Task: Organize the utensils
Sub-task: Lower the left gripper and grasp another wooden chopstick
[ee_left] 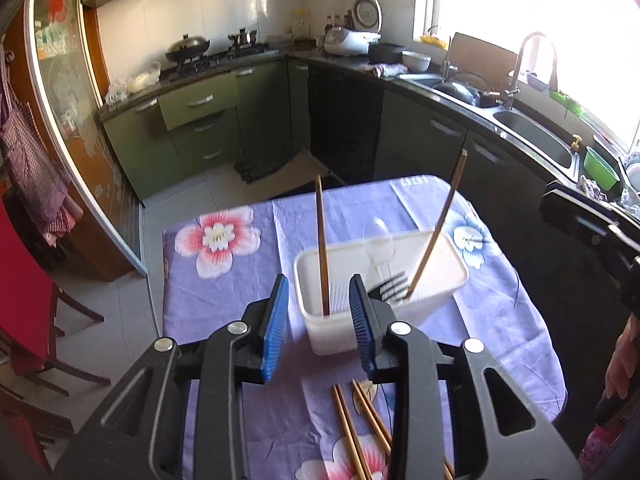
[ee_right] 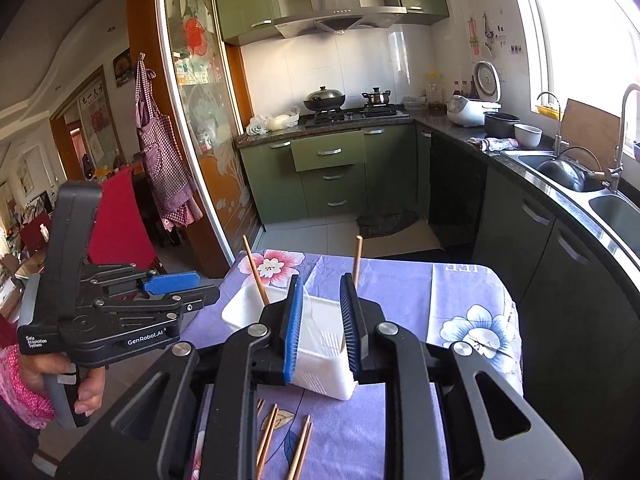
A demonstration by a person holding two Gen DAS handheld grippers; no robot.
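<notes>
Both claws hover empty, jaws apart: the left claw (ee_left: 318, 322) and the right claw (ee_right: 320, 330). Two chopsticks already stand in the white holder (ee_left: 380, 280) on the bench (ee_left: 224, 300); the loose chopsticks (ee_left: 362, 432) lie flat below the claws – long axes running toward the person, roughly equally near both.

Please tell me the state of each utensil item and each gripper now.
White holder: upright on the table, two chopsticks inside.
Fork: inside the holder.
Loose chopsticks: flat on the cloth.
Left gripper: open, empty.
Right gripper: open, empty.
</notes>
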